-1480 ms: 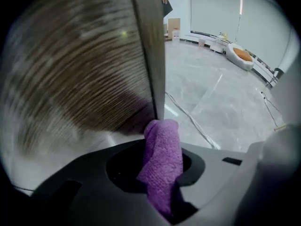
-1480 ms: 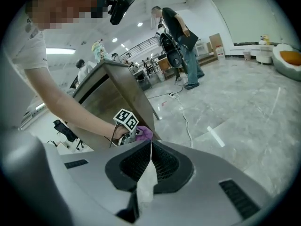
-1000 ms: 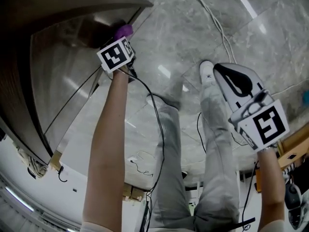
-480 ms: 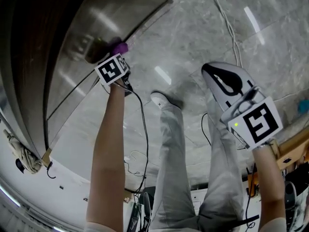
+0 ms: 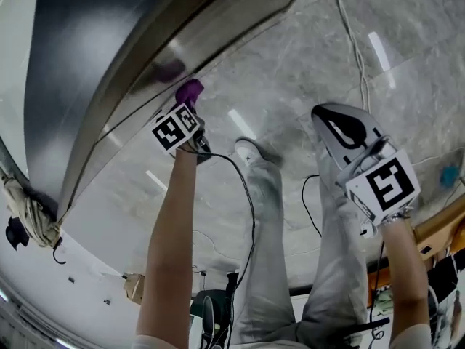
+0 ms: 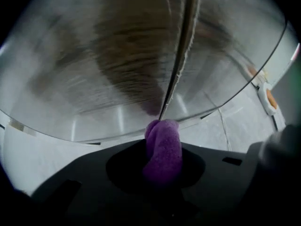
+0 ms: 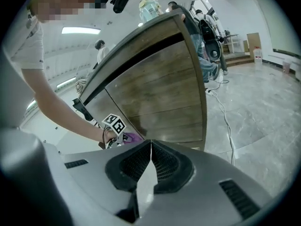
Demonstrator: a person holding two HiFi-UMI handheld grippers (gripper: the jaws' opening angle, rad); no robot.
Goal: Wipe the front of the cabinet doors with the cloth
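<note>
left tool (image 6: 160, 171) clamped on the purple cloth (image 6: 163, 145), whose tip sits at the door (image 6: 117, 65) low edge, by the seam btw doors. right tool (image 7: 149, 168) jaws together, empty, well apart from them. looks mid-wipe; can't tell what's clean, upper fronts prob left.

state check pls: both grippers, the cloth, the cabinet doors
left gripper: shut on purple cloth.
right gripper: shut, nothing between the jaws, held away from the doors.
purple cloth: bunched, pinched in the left jaws, tip at the bottom edge of the doors by the seam.
cabinet doors: closed, thin seam between them.
</note>
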